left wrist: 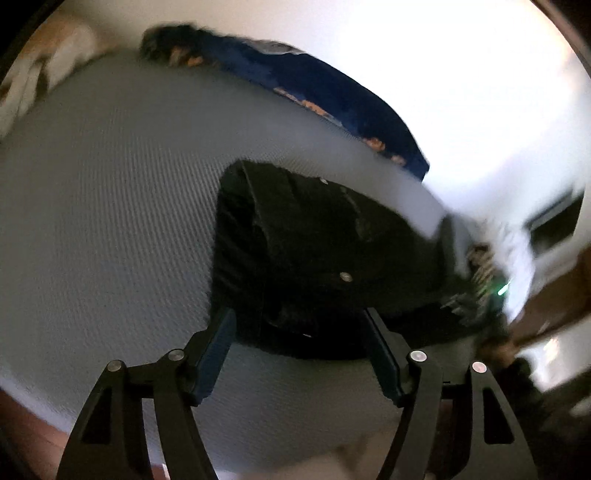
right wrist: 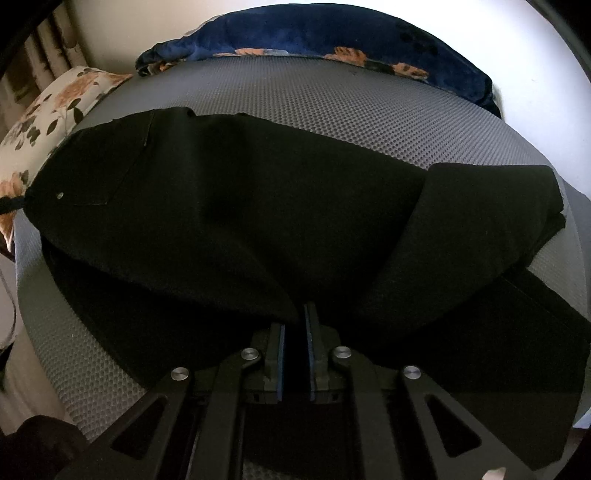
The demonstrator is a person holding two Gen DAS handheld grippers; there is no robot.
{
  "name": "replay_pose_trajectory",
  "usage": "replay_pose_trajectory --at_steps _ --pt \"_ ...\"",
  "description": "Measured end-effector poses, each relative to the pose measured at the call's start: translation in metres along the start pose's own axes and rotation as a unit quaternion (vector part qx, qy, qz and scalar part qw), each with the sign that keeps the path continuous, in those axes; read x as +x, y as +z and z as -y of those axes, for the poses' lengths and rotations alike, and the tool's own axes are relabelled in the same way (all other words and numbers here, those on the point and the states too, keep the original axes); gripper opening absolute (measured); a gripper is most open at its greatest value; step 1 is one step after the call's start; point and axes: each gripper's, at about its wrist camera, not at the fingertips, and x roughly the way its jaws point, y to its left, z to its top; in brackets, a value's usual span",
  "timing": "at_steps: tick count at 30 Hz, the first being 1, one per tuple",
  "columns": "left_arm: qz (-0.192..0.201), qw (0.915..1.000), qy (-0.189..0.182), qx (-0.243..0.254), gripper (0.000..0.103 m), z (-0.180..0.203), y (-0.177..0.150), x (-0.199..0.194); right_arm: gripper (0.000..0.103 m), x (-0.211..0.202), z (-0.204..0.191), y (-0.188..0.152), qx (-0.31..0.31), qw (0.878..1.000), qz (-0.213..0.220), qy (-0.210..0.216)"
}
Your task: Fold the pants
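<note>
Black pants [right wrist: 236,221]: spread across a grey textured mattress surface [right wrist: 332,107], partly folded, one layer lying over another; back pocket and a small metal rivet visible at the left end in the right wrist view; a folded-over leg section lies at the right end, with a further dark layer running toward the lower right. Right gripper [right wrist: 294,332]: fingers drawn nearly together, dark cloth of the pants sitting in the narrow gap between the blue pads [right wrist: 281,354], so it grips a fold of the pants at their near edge. Left gripper [left wrist: 299,325]: fingers spread wide, nothing between them, positioned just above the near edge of the pants' bunched end, where rivets show; this view is motion-blurred. Dark blue blanket [right wrist: 332,33] with orange floral print: lies along the far edge of the mattress, apart from the pants. Floral cream cushion [right wrist: 48,122]: at the far left, just beside the pants' pocket end.
</note>
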Motion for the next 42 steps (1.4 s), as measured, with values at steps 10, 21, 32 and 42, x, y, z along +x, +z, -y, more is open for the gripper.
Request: replay_pose_trajectory --at_steps 10,21,32,42 --pt "-0.007 0.9873 -0.027 -0.156 0.061 -0.015 -0.008 0.040 0.011 0.000 0.000 -0.001 0.001 1.000 0.007 0.005" --pt "-0.014 0.9990 0.014 -0.041 0.019 0.006 0.026 0.043 0.009 -0.022 -0.013 -0.007 -0.003 1.000 0.005 -0.011" --pt "-0.051 0.9973 0.044 0.031 0.019 -0.006 0.023 0.055 0.009 -0.023 -0.034 -0.038 0.018 1.000 -0.021 0.006" --pt "-0.056 0.9959 0.051 0.050 0.022 -0.010 0.011 0.064 0.009 -0.024 -0.039 -0.046 0.024 0.999 -0.031 0.009"
